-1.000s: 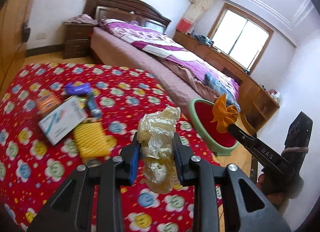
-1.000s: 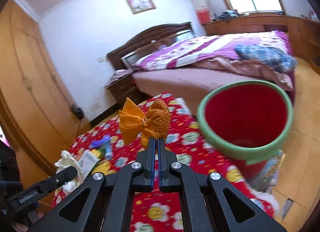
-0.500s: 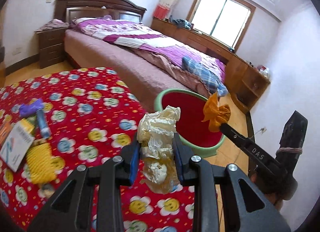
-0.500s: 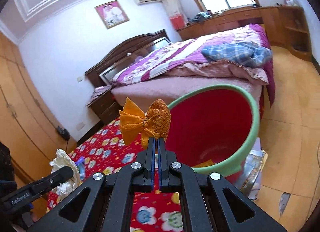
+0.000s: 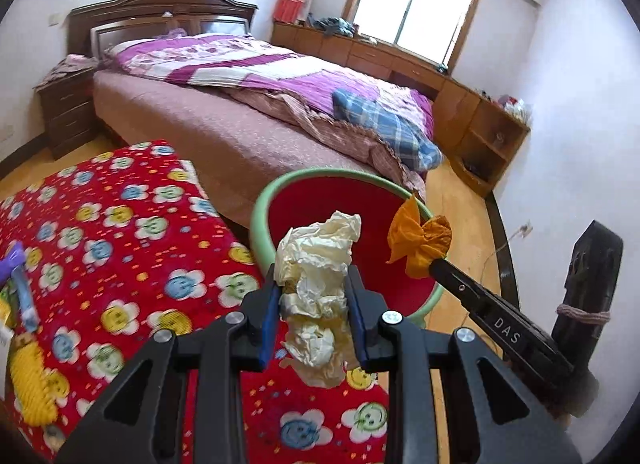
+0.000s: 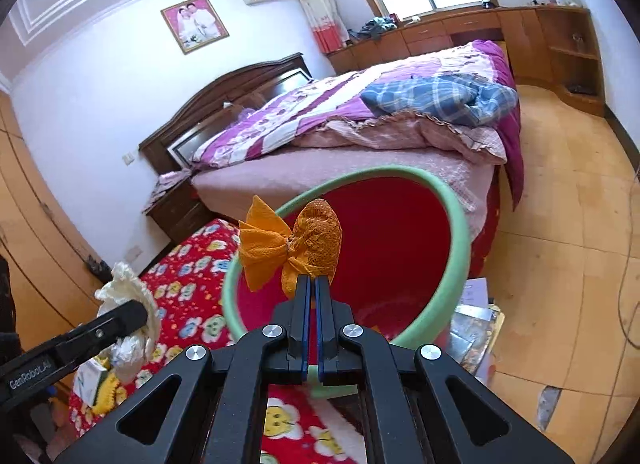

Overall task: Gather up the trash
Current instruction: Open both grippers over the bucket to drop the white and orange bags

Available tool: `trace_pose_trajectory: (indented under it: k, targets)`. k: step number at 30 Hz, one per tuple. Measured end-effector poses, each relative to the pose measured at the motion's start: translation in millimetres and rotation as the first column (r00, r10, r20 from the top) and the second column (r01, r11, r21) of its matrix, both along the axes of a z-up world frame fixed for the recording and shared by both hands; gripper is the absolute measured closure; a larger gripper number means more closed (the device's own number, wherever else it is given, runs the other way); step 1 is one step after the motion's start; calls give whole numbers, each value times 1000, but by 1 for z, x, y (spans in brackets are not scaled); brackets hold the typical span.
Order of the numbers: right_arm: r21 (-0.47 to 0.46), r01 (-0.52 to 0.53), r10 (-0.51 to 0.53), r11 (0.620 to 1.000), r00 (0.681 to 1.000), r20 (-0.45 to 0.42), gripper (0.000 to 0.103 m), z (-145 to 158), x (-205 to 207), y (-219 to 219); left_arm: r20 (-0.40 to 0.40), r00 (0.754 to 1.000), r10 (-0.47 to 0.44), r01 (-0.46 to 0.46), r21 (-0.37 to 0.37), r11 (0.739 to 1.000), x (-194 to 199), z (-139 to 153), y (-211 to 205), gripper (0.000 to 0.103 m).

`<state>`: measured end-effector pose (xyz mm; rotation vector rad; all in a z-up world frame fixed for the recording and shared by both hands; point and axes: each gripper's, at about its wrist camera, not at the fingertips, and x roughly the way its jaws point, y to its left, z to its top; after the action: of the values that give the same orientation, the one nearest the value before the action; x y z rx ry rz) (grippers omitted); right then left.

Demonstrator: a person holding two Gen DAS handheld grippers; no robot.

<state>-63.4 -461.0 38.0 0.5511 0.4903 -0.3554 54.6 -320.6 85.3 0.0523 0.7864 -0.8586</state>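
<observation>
Left hand-held gripper [image 5: 313, 300] clamped on crumpled paper [image 5: 318, 264] | right hand-held gripper [image 6: 311, 292] pinching orange wrapper [image 6: 294, 246] | red bin [image 5: 316, 183] just ahead, frame centre; right nearer.

From my left tongs' camera, the crumpled cream paper [image 5: 316, 288] covers the near wall of the red bin [image 5: 344, 183], and I can't see the bin's floor. The yellow mesh thing [image 5: 28, 380] and the blue tube [image 5: 24, 296] on the flowered cloth [image 5: 120, 248] run off the left edge, smeared. From my right tongs' camera, the orange wrapper [image 6: 292, 248] hides part of the bin's rim, and the papers on the floor [image 6: 476, 316] behind the bin are too blurred to read.
</observation>
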Motion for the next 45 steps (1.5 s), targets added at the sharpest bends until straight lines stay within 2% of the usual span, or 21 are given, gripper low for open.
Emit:
trace_pose_trajectory:
  k: [5,10,13,19,23,24,26,28,30,36,40,45]
  targets:
    - [-1,7,-8,1000,999,-32,101,-9,0,-13,8,998,-61,61,38,997,2,-19,-35,73]
    - [14,10,-9,1000,998,-56,100,-17,4,-24,-19,997,-73,75,102,992,8,-41,-63,72]
    - [30,3,-1,1000,999,-52,98,-22,7,-26,-14,999,-49,50,123,991,15,-48,-67,64]
    - [46,5,-2,999,998,-56,94,-28,11,-31,-37,999,-23,27,92,995,26,-48,-59,55]
    - [61,15,-14,998,1000,-24,78,-25,6,-32,-28,1000,-11,13,70,997,26,-42,-52,54]
    - [62,15,-14,998,1000,-17,77,-23,5,-31,-26,1000,-12,14,64,998,26,-40,-52,54]
    - [58,15,-14,998,1000,-8,76,-20,3,-30,-18,1000,-24,25,50,998,24,-36,-52,49]
    - [49,17,-17,999,1000,1,76,-15,0,-28,-7,1000,-28,28,49,998,22,-34,-52,39]
    - [45,16,-17,999,1000,8,75,-11,-2,-26,3,999,-34,34,44,998,21,-31,-53,36]
    - [27,16,-17,999,1000,22,74,-2,-7,-20,-12,999,-34,34,27,999,19,-23,-45,36]
    - [31,12,-13,999,999,38,60,3,-10,-12,-27,999,-21,21,-1,1000,16,-14,-28,36]
    - [28,-23,21,999,999,49,59,9,-11,3,-12,1000,17,-17,-6,1000,8,-4,-1,36]
